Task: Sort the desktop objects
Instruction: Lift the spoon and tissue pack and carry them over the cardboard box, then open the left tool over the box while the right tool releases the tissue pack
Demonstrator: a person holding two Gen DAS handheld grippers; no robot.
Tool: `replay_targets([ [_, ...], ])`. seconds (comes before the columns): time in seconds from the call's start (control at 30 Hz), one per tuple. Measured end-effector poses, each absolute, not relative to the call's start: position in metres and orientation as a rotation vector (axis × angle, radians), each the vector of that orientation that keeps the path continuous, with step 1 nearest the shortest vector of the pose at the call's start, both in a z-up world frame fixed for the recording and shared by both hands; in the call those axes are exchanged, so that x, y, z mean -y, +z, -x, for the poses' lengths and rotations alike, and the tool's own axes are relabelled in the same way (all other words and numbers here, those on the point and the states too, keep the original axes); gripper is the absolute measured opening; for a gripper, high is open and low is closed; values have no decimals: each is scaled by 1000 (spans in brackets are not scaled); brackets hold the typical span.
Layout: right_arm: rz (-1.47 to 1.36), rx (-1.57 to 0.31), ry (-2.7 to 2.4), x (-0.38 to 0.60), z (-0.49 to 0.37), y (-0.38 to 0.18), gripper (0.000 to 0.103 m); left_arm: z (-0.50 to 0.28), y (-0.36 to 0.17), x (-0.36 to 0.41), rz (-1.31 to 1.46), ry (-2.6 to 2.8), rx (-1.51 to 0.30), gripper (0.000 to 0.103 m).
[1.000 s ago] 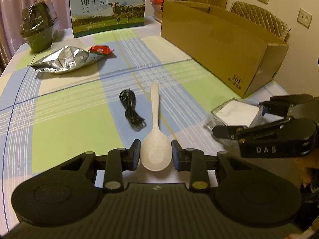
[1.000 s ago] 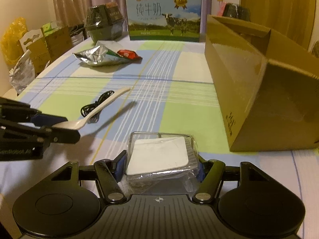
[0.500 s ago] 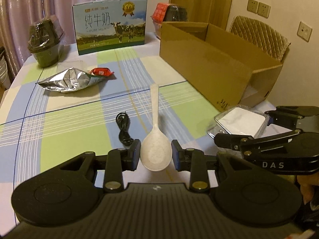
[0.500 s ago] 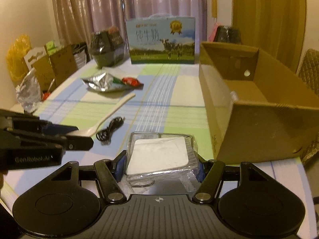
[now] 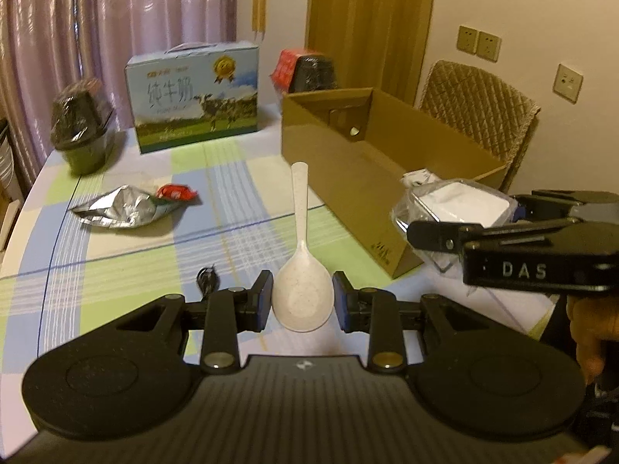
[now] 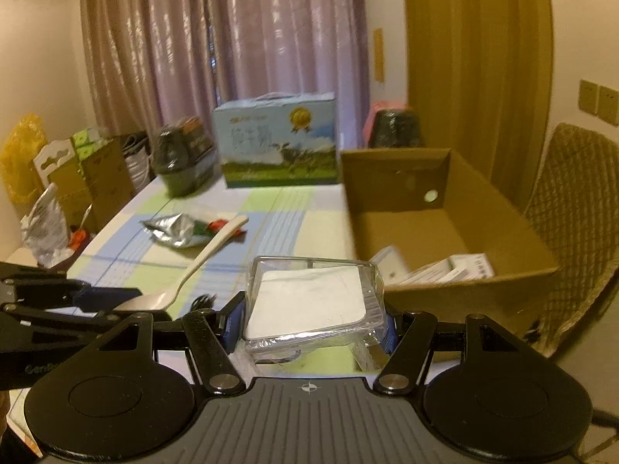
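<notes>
White spoon (image 5: 302,301) and clear case (image 6: 309,301), pinched by left hand-held gripper (image 5: 302,301) and right hand-held gripper (image 6: 311,319), are now rising toward cardboard box (image 6: 445,232) ahead.

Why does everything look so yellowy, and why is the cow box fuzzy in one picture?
Warm indoor lamp light tints both views yellow. In the right wrist view the milk box is smeared, looks like motion blur, though the clear container stays sharp. In the left wrist view the box reads clearly, and the fisheye lens bends and darkens the edges.

Checked table (image 5: 116,270) bears foil bag (image 5: 116,212) (crumpled), cardboard box (image 5: 348,178).
</notes>
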State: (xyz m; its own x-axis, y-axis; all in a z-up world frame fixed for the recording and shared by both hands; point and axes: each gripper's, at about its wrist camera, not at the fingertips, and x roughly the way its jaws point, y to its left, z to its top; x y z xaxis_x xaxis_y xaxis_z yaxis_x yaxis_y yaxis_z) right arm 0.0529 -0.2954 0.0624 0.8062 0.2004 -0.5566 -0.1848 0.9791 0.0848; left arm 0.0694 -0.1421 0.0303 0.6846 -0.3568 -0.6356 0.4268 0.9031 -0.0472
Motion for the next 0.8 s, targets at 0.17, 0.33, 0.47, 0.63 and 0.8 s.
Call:
replay_targets([
  [0.17, -47, -569, 149, 325, -61, 84, 62, -73, 44, 163, -102, -475, -670, 28],
  [0.33, -40, -550, 101, 357, -78, 100, 62, -85, 56, 190, -101, -513, -659, 27],
  [0.47, -36, -543, 74, 381, -93, 105, 62, -101, 66, 216, -95, -541, -646, 27],
  [0.63, -41, -548, 58, 406, -112, 105, 62, -122, 71, 247, -101, -569, -639, 27],
  [0.8, -45, -568, 52, 421, -132, 98, 62, -145, 67, 274, -88, -589, -649, 28],
])
